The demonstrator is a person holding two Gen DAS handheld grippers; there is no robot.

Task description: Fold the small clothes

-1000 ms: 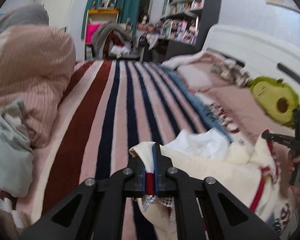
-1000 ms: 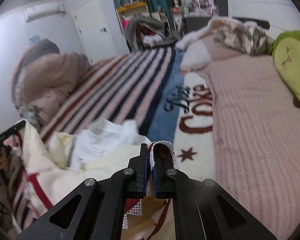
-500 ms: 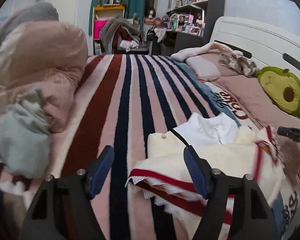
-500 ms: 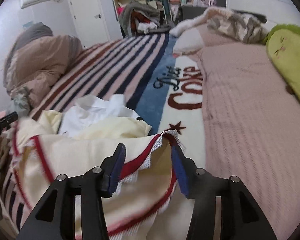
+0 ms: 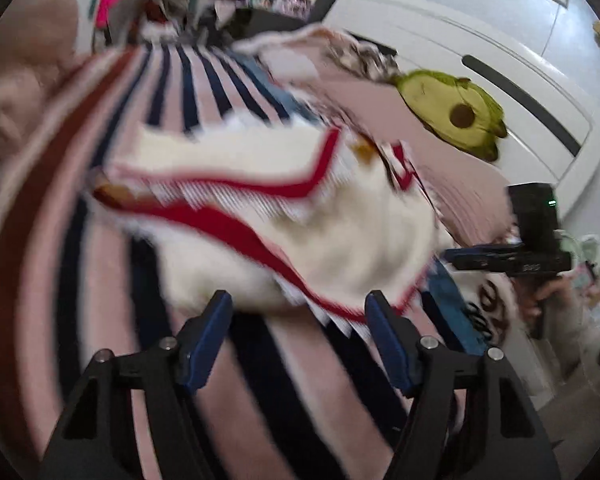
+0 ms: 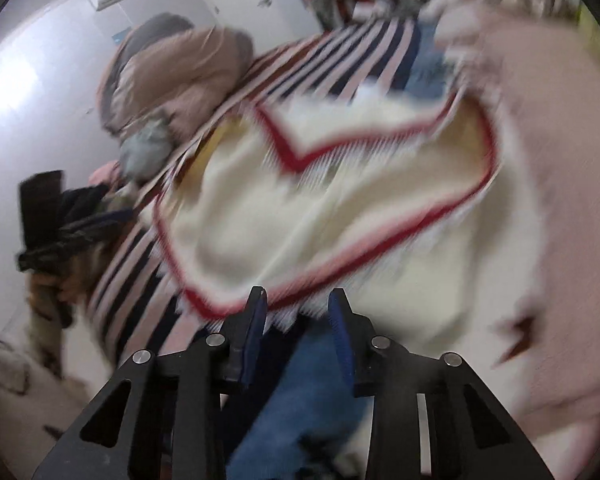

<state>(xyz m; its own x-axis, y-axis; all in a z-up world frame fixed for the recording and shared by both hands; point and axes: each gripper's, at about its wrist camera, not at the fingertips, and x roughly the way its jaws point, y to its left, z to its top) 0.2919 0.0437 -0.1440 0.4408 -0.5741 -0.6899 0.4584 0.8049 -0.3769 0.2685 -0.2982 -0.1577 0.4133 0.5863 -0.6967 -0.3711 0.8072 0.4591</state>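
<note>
My left gripper (image 5: 298, 334) has its blue-padded jaws spread wide and grasps nothing; the cream knitted garment with red trim and white lace edging (image 5: 284, 216) lies just ahead of its tips on the bed's fleece blanket with pink, navy and rust stripes (image 5: 28, 264). My right gripper (image 6: 298, 326) is also released, its jaws apart and bare, with the lace hem of the same garment (image 6: 328, 200) right at its fingertips; whether the tips touch the fabric I cannot tell through the blur. The garment sits in a loose heap, its red border looping around the cream cloth. From the left wrist view I see my right gripper (image 5: 508, 258) off to the side, beside the garment's far edge. A green avocado-shaped plush pillow (image 5: 452, 114) rests on the pink ribbed bedcover (image 5: 384, 120) near the white headboard (image 5: 500, 60). A brown puffy quilt (image 6: 180, 76) is bunched at the striped blanket's far side.
</note>
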